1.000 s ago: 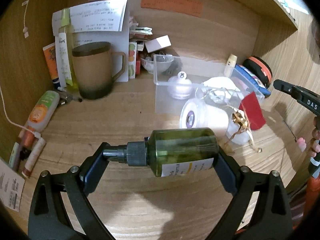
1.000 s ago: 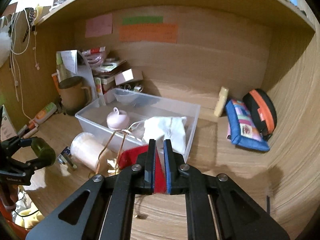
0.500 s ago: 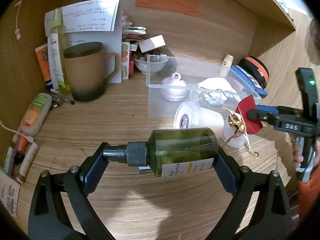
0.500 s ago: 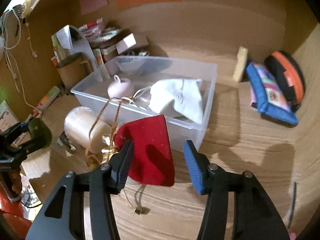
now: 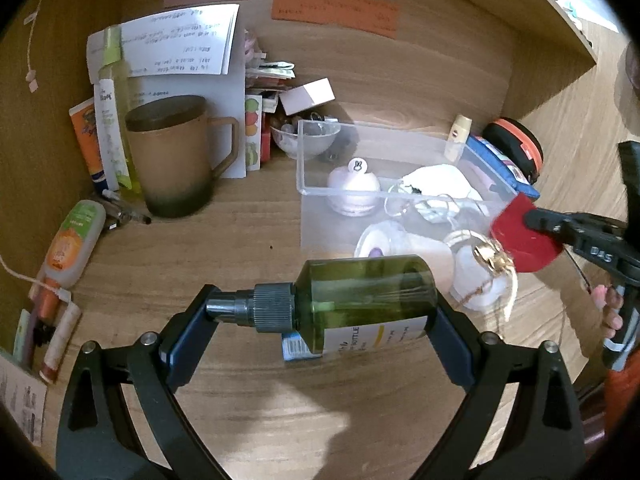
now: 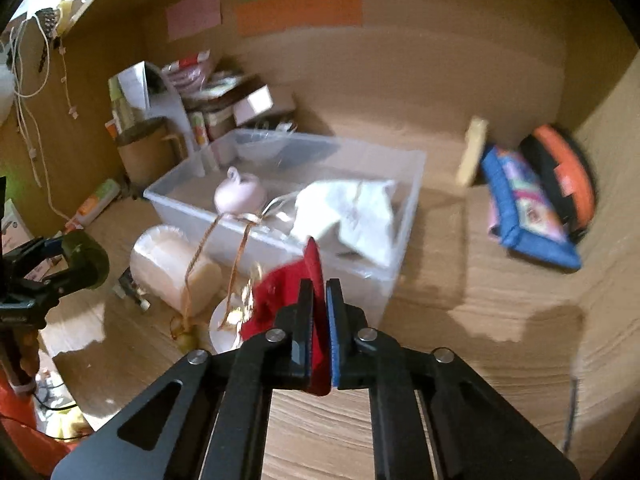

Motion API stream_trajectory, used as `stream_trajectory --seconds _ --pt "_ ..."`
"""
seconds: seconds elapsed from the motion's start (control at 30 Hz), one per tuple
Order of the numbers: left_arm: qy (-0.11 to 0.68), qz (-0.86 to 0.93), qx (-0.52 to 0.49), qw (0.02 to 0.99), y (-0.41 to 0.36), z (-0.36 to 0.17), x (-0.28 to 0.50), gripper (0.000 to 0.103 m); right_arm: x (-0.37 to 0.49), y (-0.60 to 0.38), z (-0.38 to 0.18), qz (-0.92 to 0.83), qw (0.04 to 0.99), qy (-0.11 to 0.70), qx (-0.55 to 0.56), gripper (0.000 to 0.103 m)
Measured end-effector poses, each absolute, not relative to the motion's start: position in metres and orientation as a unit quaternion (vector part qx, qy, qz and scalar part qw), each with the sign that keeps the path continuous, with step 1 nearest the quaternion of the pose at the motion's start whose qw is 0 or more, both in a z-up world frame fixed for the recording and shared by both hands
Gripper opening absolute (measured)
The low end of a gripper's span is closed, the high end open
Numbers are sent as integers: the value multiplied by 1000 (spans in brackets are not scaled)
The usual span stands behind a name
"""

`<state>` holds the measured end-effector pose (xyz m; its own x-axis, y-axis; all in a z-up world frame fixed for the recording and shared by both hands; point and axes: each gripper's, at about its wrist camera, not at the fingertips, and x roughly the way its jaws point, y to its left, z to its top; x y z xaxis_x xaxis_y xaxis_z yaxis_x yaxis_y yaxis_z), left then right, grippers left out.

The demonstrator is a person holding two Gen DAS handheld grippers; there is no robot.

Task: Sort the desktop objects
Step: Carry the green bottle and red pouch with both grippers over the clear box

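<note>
Left tongs (image 5: 320, 322) angled downward, jaws spread wide and clamping something lengthwise, right tongs (image 6: 319, 334) tilted down, jaws pinched nearly together on something thin

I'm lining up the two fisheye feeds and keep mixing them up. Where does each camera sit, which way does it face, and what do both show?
Left wrist: on the left tongs, facing down and forward at the desk corner; shows them clamping a green spray bottle, and fingers on the other tongs' handle.
Right wrist: on the right tongs, facing the clear plastic bin; they pinch a red pouch.
Shared: bin, pouch, bottle, brown mug.
</note>
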<state>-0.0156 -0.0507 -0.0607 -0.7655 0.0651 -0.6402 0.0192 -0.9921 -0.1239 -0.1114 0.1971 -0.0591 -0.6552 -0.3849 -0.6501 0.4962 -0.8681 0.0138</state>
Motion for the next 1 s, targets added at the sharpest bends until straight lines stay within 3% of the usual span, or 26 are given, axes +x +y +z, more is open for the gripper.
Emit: stream_trajectory --seconds 0.57,1.0 --pt "-55 947 -315 34 -58 -25 -50 97 -104 202 9 -936 218 107 253 4" --pt "-28 947 -316 57 -55 2 -98 97 -148 176 40 -940 224 134 219 4"
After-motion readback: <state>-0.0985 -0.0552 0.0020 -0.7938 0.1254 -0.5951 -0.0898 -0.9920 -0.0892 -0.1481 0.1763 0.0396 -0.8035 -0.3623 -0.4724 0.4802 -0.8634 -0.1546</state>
